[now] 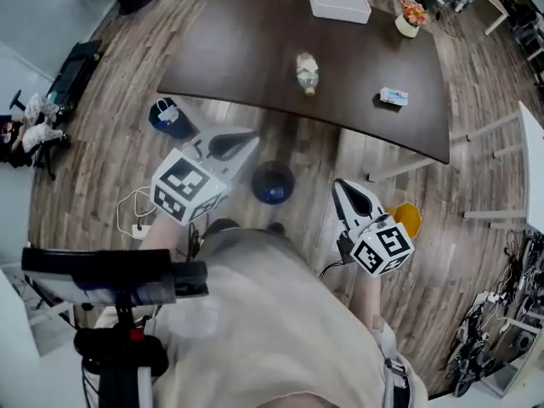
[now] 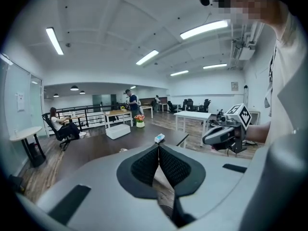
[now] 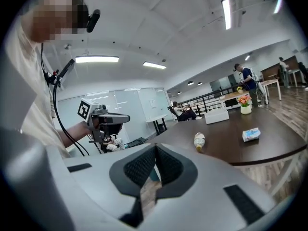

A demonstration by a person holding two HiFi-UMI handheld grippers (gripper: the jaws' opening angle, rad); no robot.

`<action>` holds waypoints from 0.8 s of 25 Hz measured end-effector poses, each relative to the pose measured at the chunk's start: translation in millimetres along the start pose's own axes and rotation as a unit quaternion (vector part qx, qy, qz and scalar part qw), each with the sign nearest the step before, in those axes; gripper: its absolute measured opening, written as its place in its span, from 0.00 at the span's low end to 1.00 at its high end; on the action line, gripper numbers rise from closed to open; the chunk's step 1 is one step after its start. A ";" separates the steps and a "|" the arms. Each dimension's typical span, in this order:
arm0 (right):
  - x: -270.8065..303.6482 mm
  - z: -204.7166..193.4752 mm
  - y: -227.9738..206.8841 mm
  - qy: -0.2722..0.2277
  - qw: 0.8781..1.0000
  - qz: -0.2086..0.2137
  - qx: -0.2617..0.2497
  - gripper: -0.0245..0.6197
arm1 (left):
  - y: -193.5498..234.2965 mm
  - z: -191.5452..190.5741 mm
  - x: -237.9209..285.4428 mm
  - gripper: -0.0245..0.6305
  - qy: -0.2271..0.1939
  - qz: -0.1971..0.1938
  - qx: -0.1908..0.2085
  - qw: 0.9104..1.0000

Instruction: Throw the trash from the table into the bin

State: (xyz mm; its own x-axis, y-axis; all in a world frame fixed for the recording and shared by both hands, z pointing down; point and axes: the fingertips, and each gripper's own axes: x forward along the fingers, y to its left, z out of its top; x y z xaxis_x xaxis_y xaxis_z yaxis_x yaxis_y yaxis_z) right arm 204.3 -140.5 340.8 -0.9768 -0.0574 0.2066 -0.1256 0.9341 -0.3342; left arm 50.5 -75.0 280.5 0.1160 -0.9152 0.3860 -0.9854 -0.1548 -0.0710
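On the dark table [image 1: 229, 66] lie a crumpled plastic bottle [image 1: 306, 72] and a small blue-and-white packet [image 1: 393, 97]. In the right gripper view the bottle [image 3: 198, 141] and the packet [image 3: 251, 134] lie ahead on the tabletop. The left gripper view shows the packet [image 2: 160, 138] just past the jaw tips. My left gripper [image 1: 252, 138] hovers over the floor short of the table's near edge, shut and empty. My right gripper [image 1: 337, 184] is also short of the table, shut on nothing. A dark blue round bin [image 1: 272, 183] stands on the floor between the two grippers.
A white box [image 1: 339, 2] and a flower pot [image 1: 412, 17] stand at the table's far side. A second blue container [image 1: 170, 117] sits on the floor left of the table, and a yellow object [image 1: 408, 219] lies near my right gripper. People sit at desks far off.
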 end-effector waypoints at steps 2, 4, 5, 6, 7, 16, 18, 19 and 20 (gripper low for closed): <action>-3.8 -7.8 -15.7 0.007 1.000 -0.014 0.007 0.05 | 6.5 1.4 13.1 0.06 0.000 0.004 0.008 1.000; -6.2 -13.9 -22.7 0.015 1.000 -0.024 0.011 0.05 | 13.0 2.6 21.4 0.06 -0.001 0.003 0.014 1.000; -6.1 -15.6 -21.5 0.018 0.999 -0.026 0.010 0.05 | 16.9 1.6 21.2 0.06 -0.002 0.002 0.014 1.000; -4.5 -16.3 -18.2 0.020 0.999 -0.027 0.008 0.05 | 21.5 -0.2 18.8 0.06 -0.003 0.001 0.012 1.000; -1.2 -16.2 -14.9 0.022 0.999 -0.028 0.006 0.05 | 26.8 -2.1 15.8 0.06 -0.005 0.000 0.008 1.000; 60.8 -0.3 -9.1 0.032 0.998 -0.050 -0.018 0.05 | 89.6 -17.7 17.9 0.06 -0.021 -0.019 -0.001 1.000; 80.6 4.0 -10.6 0.043 0.998 -0.051 -0.018 0.05 | 110.2 -18.2 18.1 0.06 -0.025 -0.016 -0.008 1.000; 96.2 6.9 -11.4 0.049 0.997 -0.054 -0.019 0.05 | 125.6 -20.0 19.4 0.06 -0.027 -0.018 -0.013 0.999; 114.3 10.1 -11.7 0.056 0.997 -0.056 -0.021 0.05 | 143.0 -22.9 20.8 0.06 -0.028 -0.021 -0.018 0.999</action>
State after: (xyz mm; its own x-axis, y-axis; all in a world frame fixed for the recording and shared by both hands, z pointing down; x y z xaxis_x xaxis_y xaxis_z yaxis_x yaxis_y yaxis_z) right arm 92.4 -161.6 359.0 -0.9313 -0.1248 0.3422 -0.2228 0.9384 -0.2643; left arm -90.8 -107.7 299.4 0.1638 -0.9279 0.3350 -0.9831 -0.1815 -0.0220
